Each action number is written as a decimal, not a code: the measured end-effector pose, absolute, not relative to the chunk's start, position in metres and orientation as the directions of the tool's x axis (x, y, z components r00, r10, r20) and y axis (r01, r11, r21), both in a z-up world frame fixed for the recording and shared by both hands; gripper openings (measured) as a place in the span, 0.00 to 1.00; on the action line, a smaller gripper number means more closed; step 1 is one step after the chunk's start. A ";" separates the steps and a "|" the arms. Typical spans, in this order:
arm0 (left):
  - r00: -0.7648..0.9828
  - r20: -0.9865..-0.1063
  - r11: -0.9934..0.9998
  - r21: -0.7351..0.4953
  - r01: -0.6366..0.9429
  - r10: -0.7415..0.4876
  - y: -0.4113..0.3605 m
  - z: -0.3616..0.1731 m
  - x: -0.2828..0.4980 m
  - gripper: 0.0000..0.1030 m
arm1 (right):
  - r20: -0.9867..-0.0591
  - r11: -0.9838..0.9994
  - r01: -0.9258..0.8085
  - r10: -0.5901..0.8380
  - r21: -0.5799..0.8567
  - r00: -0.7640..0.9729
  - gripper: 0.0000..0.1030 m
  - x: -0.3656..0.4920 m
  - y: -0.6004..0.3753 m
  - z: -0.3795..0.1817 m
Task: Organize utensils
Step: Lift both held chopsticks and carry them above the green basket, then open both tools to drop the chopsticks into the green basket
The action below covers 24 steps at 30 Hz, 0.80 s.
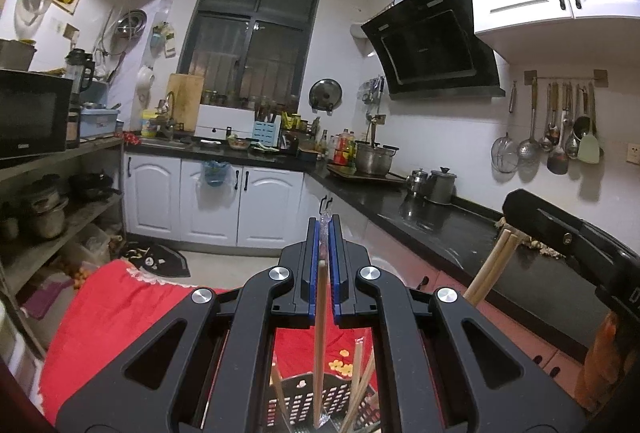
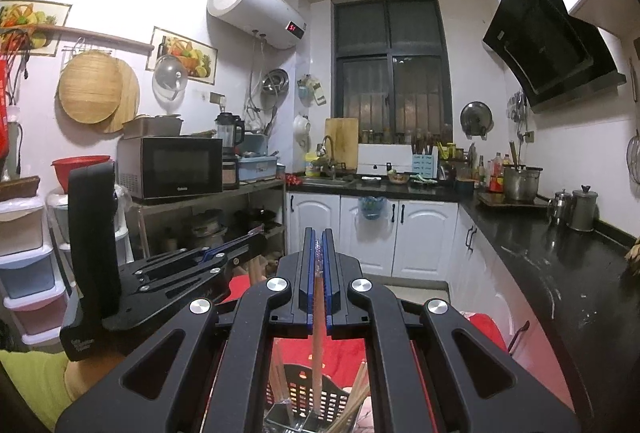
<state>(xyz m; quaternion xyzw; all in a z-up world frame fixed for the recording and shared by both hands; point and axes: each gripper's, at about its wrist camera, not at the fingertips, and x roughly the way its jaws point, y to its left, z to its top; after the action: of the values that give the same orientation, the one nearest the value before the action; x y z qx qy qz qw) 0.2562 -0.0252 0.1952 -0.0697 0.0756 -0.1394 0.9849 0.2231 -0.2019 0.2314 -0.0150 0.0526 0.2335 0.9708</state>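
While hovering about level above the red cloth (image 1: 120,313), both pinched down to a very narrow gap, each on its own load.

In the left gripper (image 1: 325,229), blue pads closed on the top end of a wrapped chopstick (image 1: 320,333), with a twist of clear wrapper poking out ahead of the fingertips. Hanging almost straight down from that grip, lower end sleeved in clear plastic and reaching in among the walls of the black basket (image 1: 296,401). Whether touching the basket floor or not, impossible to tell.

In the right gripper (image 2: 319,237), the same tight pinch, here on a chopstick pair (image 2: 317,333), again with crinkled wrapper showing between the pads. Seen from the left wrist view as two pale sticks side by side, slanting down from under the black body. Seen from its own camera as pointing down into the same basket, near the middle. Which compartment, hard to say.

Side by side and apart, neither touching the other.

Resting on the cloth toward its near side, well back from the lace-trimmed far edge: the perforated basket. Already inside, several loose chopsticks (image 1: 362,385) leaning outward, most against the right wall, a few against the left.

Along the cloth's right edge, white cabinet fronts under a black counter (image 1: 480,245), close beside but not part of the work.
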 end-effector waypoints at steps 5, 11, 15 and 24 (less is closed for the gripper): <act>0.951 -0.139 0.956 -0.149 0.254 -0.275 -0.027 0.183 0.263 0.02 | -0.136 0.892 -0.451 0.448 0.011 0.883 0.04 0.237 -0.202 0.219; 0.948 -0.164 0.956 -0.155 0.248 -0.273 -0.027 0.166 0.270 0.02 | -0.168 0.894 -0.447 0.445 0.028 0.880 0.04 0.250 -0.198 0.204; 0.943 -0.189 0.956 -0.159 0.247 -0.275 -0.028 0.156 0.275 0.02 | -0.193 0.897 -0.440 0.440 0.047 0.877 0.04 0.259 -0.196 0.193; 0.935 -0.224 0.956 -0.169 0.242 -0.276 -0.026 0.137 0.282 0.02 | -0.224 0.898 -0.436 0.439 0.061 0.870 0.04 0.270 -0.190 0.175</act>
<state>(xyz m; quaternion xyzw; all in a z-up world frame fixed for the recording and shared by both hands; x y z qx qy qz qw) 0.2821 -0.0263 0.1370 -0.0697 0.1236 -0.1319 0.9811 0.2701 -0.1903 0.1754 0.0044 0.1169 0.2262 0.9670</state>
